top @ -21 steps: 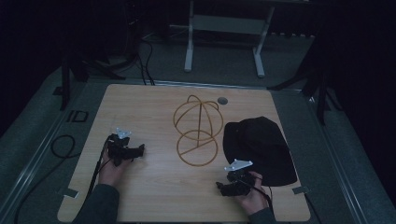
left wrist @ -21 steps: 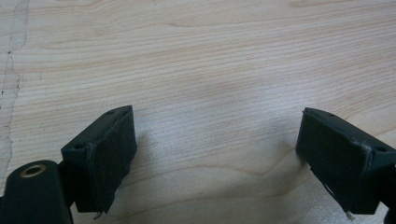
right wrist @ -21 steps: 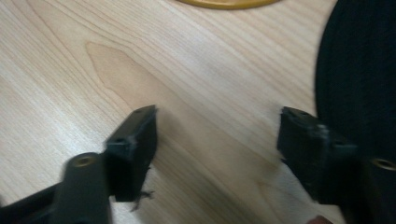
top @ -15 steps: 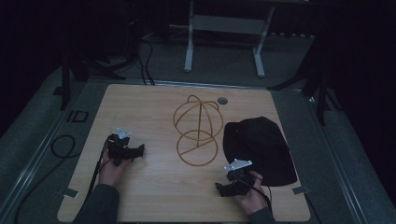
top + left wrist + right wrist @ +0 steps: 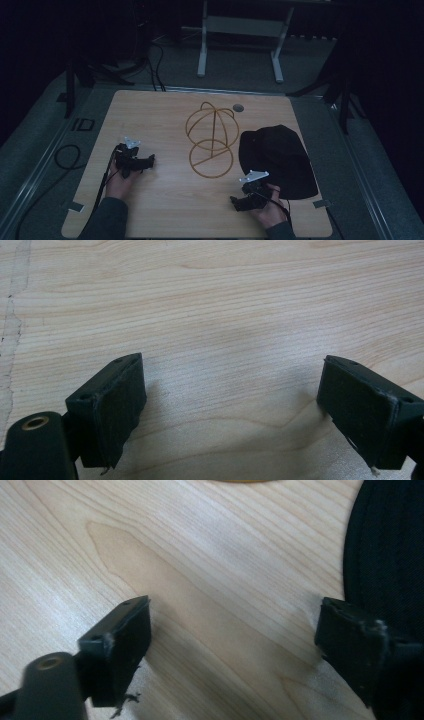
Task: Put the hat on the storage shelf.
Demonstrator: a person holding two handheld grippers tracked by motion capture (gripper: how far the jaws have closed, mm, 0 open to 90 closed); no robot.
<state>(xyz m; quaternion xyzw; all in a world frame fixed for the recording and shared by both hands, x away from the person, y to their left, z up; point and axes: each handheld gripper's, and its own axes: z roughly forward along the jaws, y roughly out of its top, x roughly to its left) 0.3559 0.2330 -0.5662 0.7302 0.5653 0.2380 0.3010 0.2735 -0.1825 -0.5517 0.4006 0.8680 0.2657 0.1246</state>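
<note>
So, a light wooden table [image 5: 165, 210] is seen from above in pretty dim light, with a black hat [image 5: 280, 160] lying flat on its right side and a gold wire hat stand [image 5: 211, 137] parked just left of it, near the middle. The stand is upright, a domed wire cage on top with a round ring base resting on the wood; the hat's edge is close beside that ring, though whether they touch can't be made out. The right gripper [image 5: 246, 201] is held low over the near right part of the table, right at the hat's near edge, and in the right gripper view its jaws are spread wide with nothing but bare wood grain between them. In that same view the hat [image 5: 387, 555] is seen as dark fabric just beyond and beside the right-hand jaw, not clamped by anything. A sliver of the gold ring can be spotted at the top edge there too. The left gripper [image 5: 145, 162] is held over the near left of the table, well apart from the hat and the stand, and its jaws are parted wide as well, only table [image 5: 225, 305] showing between them. Both tools are gripped by a hand coming in from the bottom edge, cables trailing off behind.
</note>
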